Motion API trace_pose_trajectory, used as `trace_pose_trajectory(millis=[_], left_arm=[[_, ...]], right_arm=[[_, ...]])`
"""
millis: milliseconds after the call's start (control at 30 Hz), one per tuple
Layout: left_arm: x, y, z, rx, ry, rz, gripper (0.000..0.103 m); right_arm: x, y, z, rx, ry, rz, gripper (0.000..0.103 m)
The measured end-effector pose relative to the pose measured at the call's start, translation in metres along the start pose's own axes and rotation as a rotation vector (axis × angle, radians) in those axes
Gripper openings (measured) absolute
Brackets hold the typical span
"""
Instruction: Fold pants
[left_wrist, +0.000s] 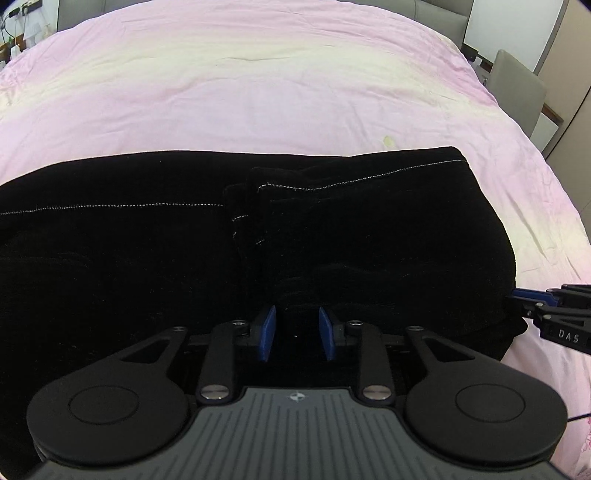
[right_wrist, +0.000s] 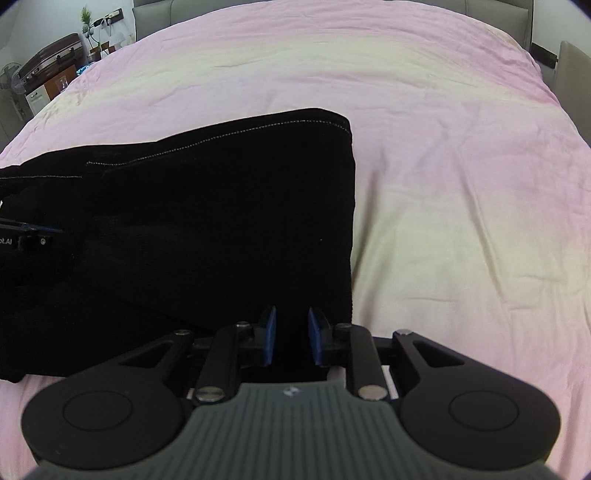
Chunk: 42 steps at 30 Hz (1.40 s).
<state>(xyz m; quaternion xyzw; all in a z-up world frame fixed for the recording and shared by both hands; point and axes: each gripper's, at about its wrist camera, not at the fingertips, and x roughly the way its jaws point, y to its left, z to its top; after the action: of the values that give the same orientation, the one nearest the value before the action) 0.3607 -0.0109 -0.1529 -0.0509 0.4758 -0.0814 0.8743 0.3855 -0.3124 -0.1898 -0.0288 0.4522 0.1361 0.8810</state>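
Your black pants (left_wrist: 258, 236) lie folded across the near part of the pink bedspread (left_wrist: 295, 92), one end doubled back over the middle, the pale stitching showing along the far edge. Your left gripper (left_wrist: 297, 328) sits over the near edge of the pants — jaws a little apart, dark cloth in the gap, but whether the pads grip it you cannot tell. Your right gripper (right_wrist: 291, 332) hangs at the pants' right end, jaws narrowly parted over cloth, grip likewise unclear.

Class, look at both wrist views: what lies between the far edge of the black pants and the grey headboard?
Only bare pink bedsheet lies between the pants and the headboard; both wrist views show it.
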Motion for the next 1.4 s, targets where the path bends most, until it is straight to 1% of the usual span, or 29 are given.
trace_pose_trajectory(millis=[100, 167, 267, 300, 333, 367, 433, 500, 533, 567, 600, 633, 667, 700, 767, 867, 933, 1000, 1133, 1167, 1200, 1267, 1333, 1400], left_arm=[[0.0, -0.001, 0.0, -0.013, -0.004, 0.004, 0.033], [-0.005, 0.0, 0.0, -0.011, -0.015, -0.006, 0.033], [-0.027, 0.007, -0.002, -0.031, -0.036, -0.037, 0.036], [-0.038, 0.01, -0.003, -0.03, -0.052, -0.026, 0.036], [-0.05, 0.016, -0.005, -0.026, -0.07, -0.011, 0.036], [-0.062, 0.023, -0.007, -0.026, -0.083, 0.001, 0.037], [-0.085, 0.041, -0.01, -0.039, -0.098, 0.02, 0.038], [-0.108, 0.064, -0.012, -0.063, -0.106, 0.068, 0.042], [-0.12, 0.077, -0.013, -0.071, -0.109, 0.088, 0.044], [-0.131, 0.088, -0.012, -0.082, -0.111, 0.114, 0.047], [-0.142, 0.1, -0.013, -0.096, -0.118, 0.137, 0.051], [-0.155, 0.116, -0.016, -0.113, -0.131, 0.167, 0.053], [-0.165, 0.128, -0.018, -0.126, -0.142, 0.193, 0.058], [-0.176, 0.141, -0.021, -0.142, -0.152, 0.219, 0.063], [-0.193, 0.167, -0.026, -0.205, -0.16, 0.245, 0.068], [-0.208, 0.212, -0.04, -0.32, -0.17, 0.255, 0.071], [-0.212, 0.239, -0.052, -0.398, -0.177, 0.259, 0.073], [-0.209, 0.264, -0.067, -0.486, -0.182, 0.237, 0.075], [-0.198, 0.305, -0.098, -0.675, -0.205, 0.155, 0.075], [-0.194, 0.312, -0.104, -0.714, -0.213, 0.127, 0.075], [-0.188, 0.318, -0.11, -0.754, -0.223, 0.097, 0.075], [-0.177, 0.326, -0.117, -0.815, -0.237, 0.059, 0.075], [-0.165, 0.332, -0.12, -0.86, -0.245, 0.026, 0.075], [-0.151, 0.335, -0.122, -0.895, -0.241, -0.001, 0.075]], right_arm=[[0.003, 0.004, -0.004, -0.011, -0.008, -0.019, 0.017], [0.002, 0.004, 0.002, -0.01, 0.003, -0.023, 0.017], [-0.008, 0.004, 0.011, 0.003, 0.005, -0.023, 0.017], [-0.014, 0.003, 0.015, 0.009, -0.006, -0.028, 0.017], [-0.023, 0.003, 0.015, 0.016, -0.019, -0.035, 0.023], [-0.029, 0.003, 0.016, 0.022, -0.029, -0.035, 0.034], [-0.041, 0.007, 0.018, 0.022, -0.042, -0.023, 0.04], [-0.05, 0.016, 0.02, 0.004, -0.044, -0.016, 0.04], [-0.053, 0.021, 0.02, -0.005, -0.041, -0.009, 0.042], [-0.056, 0.027, 0.021, -0.013, -0.036, 0.004, 0.048], [-0.057, 0.032, 0.021, -0.019, -0.031, 0.017, 0.05], [-0.06, 0.04, 0.023, -0.028, -0.025, 0.034, 0.055], [-0.06, 0.048, 0.024, -0.039, -0.02, 0.045, 0.06], [-0.061, 0.057, 0.022, -0.055, -0.016, 0.051, 0.061], [-0.062, 0.076, 0.024, -0.091, -0.005, 0.063, 0.062], [-0.062, 0.104, 0.027, -0.119, 0.008, 0.082, 0.066], [-0.058, 0.12, 0.031, -0.135, 0.019, 0.095, 0.066], [-0.055, 0.136, 0.034, -0.158, 0.03, 0.099, 0.066], [-0.039, 0.168, 0.044, -0.199, 0.053, 0.1, 0.065], [-0.034, 0.173, 0.047, -0.203, 0.06, 0.102, 0.063], [-0.029, 0.178, 0.05, -0.207, 0.067, 0.1, 0.06], [-0.022, 0.185, 0.059, -0.211, 0.074, 0.09, 0.043], [-0.01, 0.189, 0.072, -0.195, 0.091, 0.087, 0.037], [0.001, 0.193, 0.081, -0.171, 0.108, 0.084, 0.034]])
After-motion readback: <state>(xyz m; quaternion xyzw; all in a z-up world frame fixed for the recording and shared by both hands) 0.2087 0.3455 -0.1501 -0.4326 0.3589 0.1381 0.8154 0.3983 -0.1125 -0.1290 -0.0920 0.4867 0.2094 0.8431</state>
